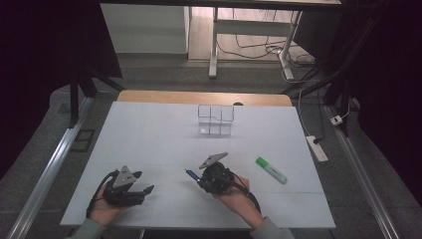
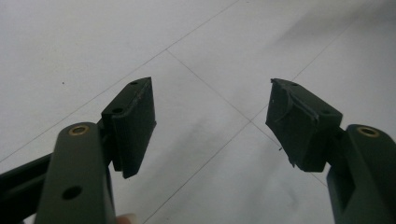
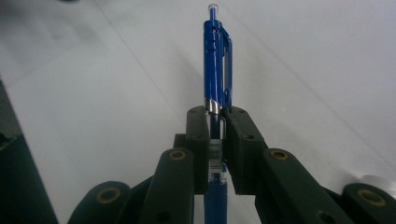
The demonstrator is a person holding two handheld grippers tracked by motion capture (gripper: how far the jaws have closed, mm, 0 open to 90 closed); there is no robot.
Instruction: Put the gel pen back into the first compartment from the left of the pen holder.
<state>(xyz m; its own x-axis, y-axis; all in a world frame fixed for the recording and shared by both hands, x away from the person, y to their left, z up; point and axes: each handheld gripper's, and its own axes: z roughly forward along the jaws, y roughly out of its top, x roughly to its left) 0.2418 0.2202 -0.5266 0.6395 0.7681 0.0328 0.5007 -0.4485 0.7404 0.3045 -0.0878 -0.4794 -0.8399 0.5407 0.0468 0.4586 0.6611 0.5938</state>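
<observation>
My right gripper (image 3: 216, 116) is shut on a blue pen (image 3: 217, 60); the pads clamp its barrel and its clip end sticks out ahead of them. In the high view the right gripper (image 1: 199, 177) sits near the table's front middle, with the blue pen (image 1: 192, 175) poking out to its left. My left gripper (image 2: 210, 121) stands open over bare white table, nothing between its pads. In the high view the left gripper (image 1: 142, 183) rests at the front left in a hand.
A green highlighter (image 1: 271, 170) lies on the white table (image 1: 149, 129) to the right of the right gripper. A clear compartmented holder (image 1: 215, 119) stands toward the table's back middle. A power strip (image 1: 317, 148) lies on the floor beyond the right edge.
</observation>
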